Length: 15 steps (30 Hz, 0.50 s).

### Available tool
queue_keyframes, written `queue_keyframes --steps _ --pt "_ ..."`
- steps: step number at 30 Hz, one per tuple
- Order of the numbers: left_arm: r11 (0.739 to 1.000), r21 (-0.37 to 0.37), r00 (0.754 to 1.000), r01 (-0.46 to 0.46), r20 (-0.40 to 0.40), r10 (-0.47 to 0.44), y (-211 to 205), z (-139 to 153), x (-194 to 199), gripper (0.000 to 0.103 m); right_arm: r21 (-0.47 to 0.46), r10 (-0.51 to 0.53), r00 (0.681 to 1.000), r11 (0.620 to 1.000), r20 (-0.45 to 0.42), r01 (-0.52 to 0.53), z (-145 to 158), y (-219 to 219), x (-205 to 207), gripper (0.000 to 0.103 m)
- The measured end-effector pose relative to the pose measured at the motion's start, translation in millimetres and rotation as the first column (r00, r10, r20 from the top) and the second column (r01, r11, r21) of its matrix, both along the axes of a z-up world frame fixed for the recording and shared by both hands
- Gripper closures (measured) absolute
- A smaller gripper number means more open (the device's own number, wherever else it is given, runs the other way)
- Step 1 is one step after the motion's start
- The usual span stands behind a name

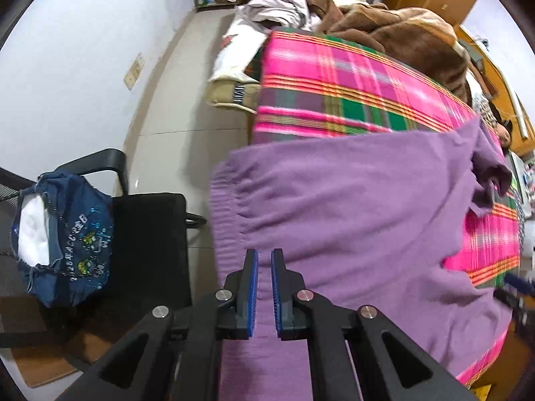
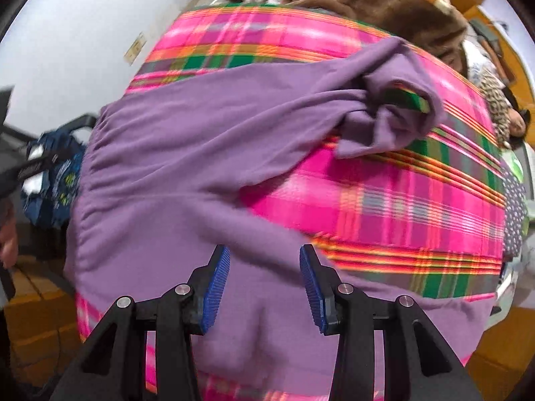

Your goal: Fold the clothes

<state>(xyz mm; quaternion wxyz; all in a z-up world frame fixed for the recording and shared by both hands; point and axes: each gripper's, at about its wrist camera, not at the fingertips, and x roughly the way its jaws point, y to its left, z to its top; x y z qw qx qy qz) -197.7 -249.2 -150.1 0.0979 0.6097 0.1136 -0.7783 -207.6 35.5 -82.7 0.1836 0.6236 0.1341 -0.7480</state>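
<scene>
A purple knit sweater (image 1: 351,207) lies spread across a bed covered with a pink, green and orange plaid blanket (image 1: 334,77); both wrist cameras look steeply down on it. The ribbed hem of the sweater hangs at the left edge of the bed; one sleeve (image 2: 394,113) is bunched and twisted toward the far right, its cuff curled so that plaid shows through the opening.

The left claw (image 1: 264,254) hovers over the sweater near its hem side; its blue pads stand narrow, only a slim gap between them, and no cloth appears pinched in that gap. The right claw (image 2: 264,257) stands wide, its pads well apart, over the near part of the sweater where purple meets plaid; it holds nothing.

Beyond the bed's left edge, a black office chair (image 1: 150,227) carries a dark blue denim garment (image 1: 73,234) with white lining; a brown fleece blanket (image 1: 401,30) is heaped at the far end of the bed.

The sweater seems laid out but not yet folded; the step in hand looks like taking hold for the first fold. To do it well, the crumpled sleeve should probably be straightened flat before anything is folded over it; each claw should pinch one layer at an edge or corner rather than mid-panel; the narrow left claw would need to widen before it can take cloth; both should lift together so the knit does not stretch or drag off the bed edge.
</scene>
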Motion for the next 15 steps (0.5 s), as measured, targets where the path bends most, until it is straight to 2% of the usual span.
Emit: queue_keyframes --steps 5,10,15 --pt "1.0 0.022 0.999 0.011 0.038 -0.012 20.7 -9.2 8.3 0.095 -0.029 -0.107 0.992 0.994 -0.066 0.105 -3.6 42.5 -38.5 0.058" --pt "1.0 0.024 0.998 -0.006 0.068 0.004 37.4 -15.0 17.6 0.095 -0.116 -0.24 0.968 0.966 -0.068 0.231 -11.8 87.0 -91.6 0.058" --pt "1.0 0.006 0.997 -0.024 0.08 0.023 51.6 -13.9 22.5 0.095 -0.18 -0.302 0.949 0.942 -0.087 0.283 -13.8 106.7 -138.3 0.058"
